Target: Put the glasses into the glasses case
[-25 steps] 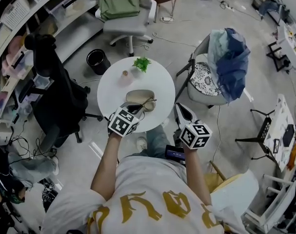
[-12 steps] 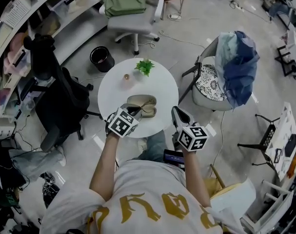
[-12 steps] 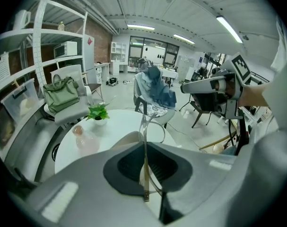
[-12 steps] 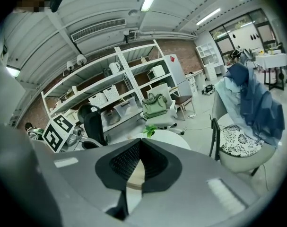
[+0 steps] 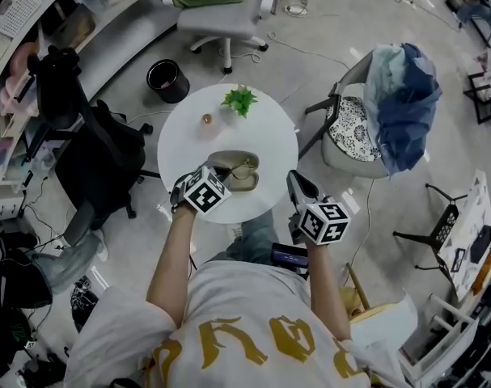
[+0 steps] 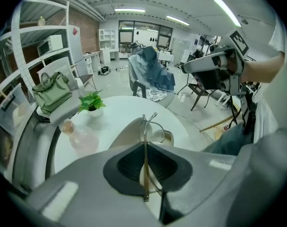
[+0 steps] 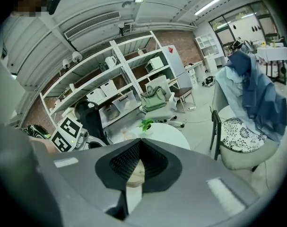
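My left gripper (image 5: 222, 179) (image 6: 144, 144) is shut on the thin metal-framed glasses (image 6: 144, 162), gripping one temple arm. The frame sticks out ahead of the jaws, over the open beige glasses case (image 6: 126, 135). In the head view the case (image 5: 229, 161) lies near the front of the round white table (image 5: 265, 140), with the glasses (image 5: 244, 166) over its right part. My right gripper (image 5: 297, 186) (image 7: 140, 142) hangs shut and empty off the table's front right edge. Through its jaw gap a bit of the case (image 7: 134, 172) shows.
A small potted plant (image 5: 239, 100) and a small pinkish bottle (image 5: 206, 120) stand at the table's far side. Around the table are a black office chair (image 5: 91, 148), a black bin (image 5: 163, 78), a grey chair with a green bag (image 5: 221, 6), and a chair draped with blue clothes (image 5: 391, 103).
The head view has shifted a little. Both grippers stay almost where they were, the left one still holding the glasses over the case.
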`<state>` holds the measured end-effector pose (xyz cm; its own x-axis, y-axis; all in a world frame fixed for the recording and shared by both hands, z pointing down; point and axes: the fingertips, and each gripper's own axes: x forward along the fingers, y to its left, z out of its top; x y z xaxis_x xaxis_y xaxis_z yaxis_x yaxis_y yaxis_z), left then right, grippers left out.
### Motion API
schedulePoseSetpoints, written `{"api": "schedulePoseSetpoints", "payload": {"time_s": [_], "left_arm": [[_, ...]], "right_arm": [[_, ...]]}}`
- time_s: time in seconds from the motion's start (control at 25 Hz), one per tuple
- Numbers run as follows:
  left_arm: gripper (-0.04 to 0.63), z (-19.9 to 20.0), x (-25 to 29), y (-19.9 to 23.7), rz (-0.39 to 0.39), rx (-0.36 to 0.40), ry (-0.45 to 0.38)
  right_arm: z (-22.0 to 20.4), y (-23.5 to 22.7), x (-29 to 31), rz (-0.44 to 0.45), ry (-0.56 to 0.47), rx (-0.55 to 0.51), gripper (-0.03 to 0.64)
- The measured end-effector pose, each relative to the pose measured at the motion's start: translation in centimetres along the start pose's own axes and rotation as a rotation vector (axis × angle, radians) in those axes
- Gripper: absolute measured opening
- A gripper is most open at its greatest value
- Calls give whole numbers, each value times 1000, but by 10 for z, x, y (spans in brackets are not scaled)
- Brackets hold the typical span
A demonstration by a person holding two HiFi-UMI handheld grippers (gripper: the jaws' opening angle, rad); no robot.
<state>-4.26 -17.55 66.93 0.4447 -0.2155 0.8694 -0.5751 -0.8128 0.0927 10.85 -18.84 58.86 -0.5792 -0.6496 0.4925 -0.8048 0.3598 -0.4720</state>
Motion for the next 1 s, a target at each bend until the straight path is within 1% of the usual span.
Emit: {"api": "schedulePoseSetpoints", "payload": {"time_s": [0.12,0.28,0.36,0.6,0.8,1.0], "left_arm": [[17,-3,11,0,-16,52,44],[17,-10,24,1,-37,163,114],[17,-13,30,1,-46,191,130],[18,-15,43,6,-28,179,135],[18,-19,53,0,-43,193,149],[21,-18,57,-3,-54,183,138]], "right_arm": [[-2,-4,4,5,14,4,24],[-8,-4,10,23,41,9,25],[-11,-6,12,25,53,11,23],[-14,-17,12,16,66,25,24],[-10,-21,15,18,66,22,23],[-10,-21,15,20,69,25,25]]}}
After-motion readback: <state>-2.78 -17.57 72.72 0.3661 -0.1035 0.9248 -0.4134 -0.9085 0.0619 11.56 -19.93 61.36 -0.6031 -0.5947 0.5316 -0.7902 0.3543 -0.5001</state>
